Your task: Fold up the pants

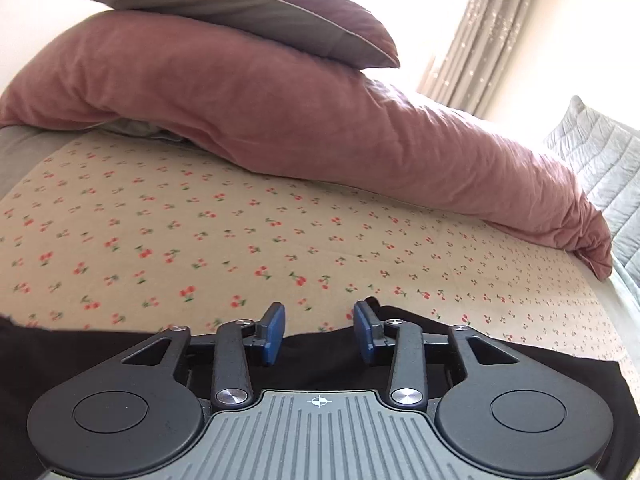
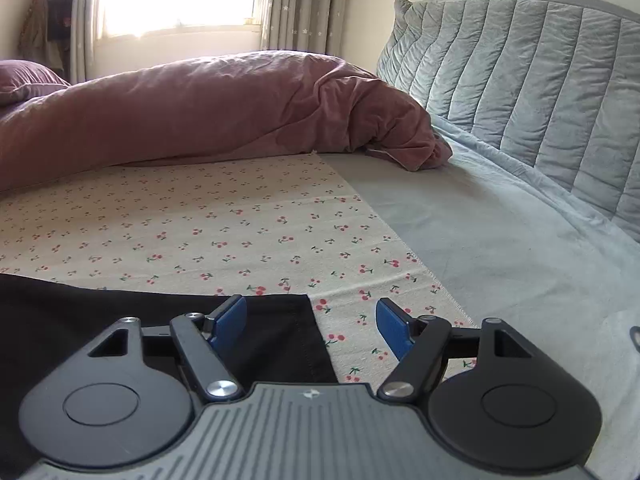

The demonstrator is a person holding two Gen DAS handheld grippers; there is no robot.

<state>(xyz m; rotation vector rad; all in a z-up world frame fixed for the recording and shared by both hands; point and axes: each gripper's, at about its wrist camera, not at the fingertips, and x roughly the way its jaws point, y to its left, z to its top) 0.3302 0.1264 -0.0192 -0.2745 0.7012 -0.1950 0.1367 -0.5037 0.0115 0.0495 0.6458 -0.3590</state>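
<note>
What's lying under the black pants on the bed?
The black pants lie on a cherry-print cloth, which runs out past their edge. What lies beneath the cloth under them is covered.

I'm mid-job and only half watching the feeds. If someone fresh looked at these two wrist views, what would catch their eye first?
Probably the bulky pink duvet heaped along the far side of the bed, with a pillow on top of it in the left view. Next, the cherry-print cloth spread over the bed, and the black pants lying flat on its near edge. Both the left gripper and the right gripper hang open above the pants, holding nothing.
</note>
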